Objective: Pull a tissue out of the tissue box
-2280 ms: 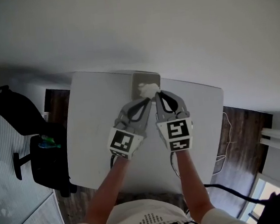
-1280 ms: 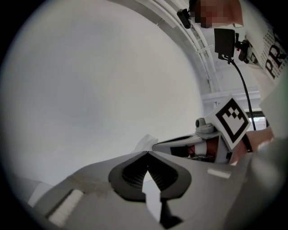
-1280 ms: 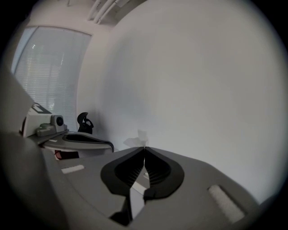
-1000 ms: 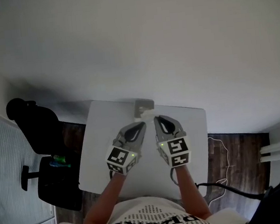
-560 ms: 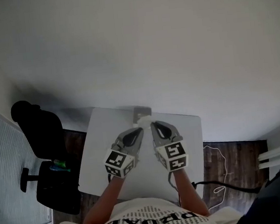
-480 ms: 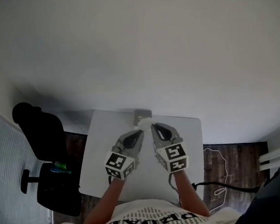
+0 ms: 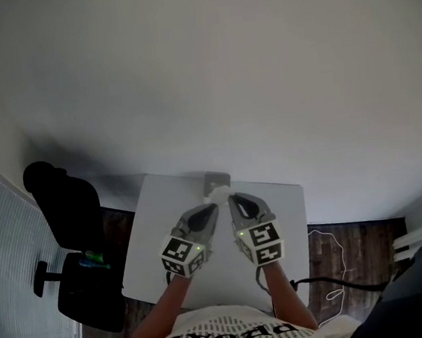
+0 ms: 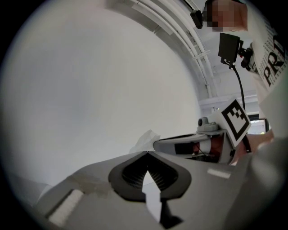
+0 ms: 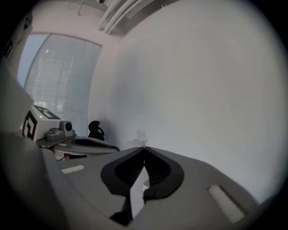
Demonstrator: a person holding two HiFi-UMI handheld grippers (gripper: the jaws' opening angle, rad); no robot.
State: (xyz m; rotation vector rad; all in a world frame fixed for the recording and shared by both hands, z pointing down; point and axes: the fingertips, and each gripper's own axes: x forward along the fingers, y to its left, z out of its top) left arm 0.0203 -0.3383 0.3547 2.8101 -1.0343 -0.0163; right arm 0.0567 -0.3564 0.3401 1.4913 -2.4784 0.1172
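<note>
A grey tissue box (image 7: 216,178) stands at the far edge of the white table (image 7: 154,234). A white tissue (image 7: 220,194) is drawn up out of its top. My left gripper (image 7: 214,206) and right gripper (image 7: 230,198) meet tip to tip at the tissue, just on the near side of the box. In the left gripper view the jaws (image 8: 147,152) are shut, with the tissue (image 8: 145,140) sticking out past the tips and a white strip between the pads. In the right gripper view the jaws (image 9: 145,147) are also shut, and a pale scrap of tissue (image 9: 141,134) shows at the tips.
A black office chair (image 7: 66,217) stands left of the table on the dark wood floor. A black cable (image 7: 335,283) runs over the floor at the right. A plain white wall rises behind the table.
Both grippers have come up a little together with the tissue, away from the box top. The head view now looks from farther back, so the table appears smaller.
</note>
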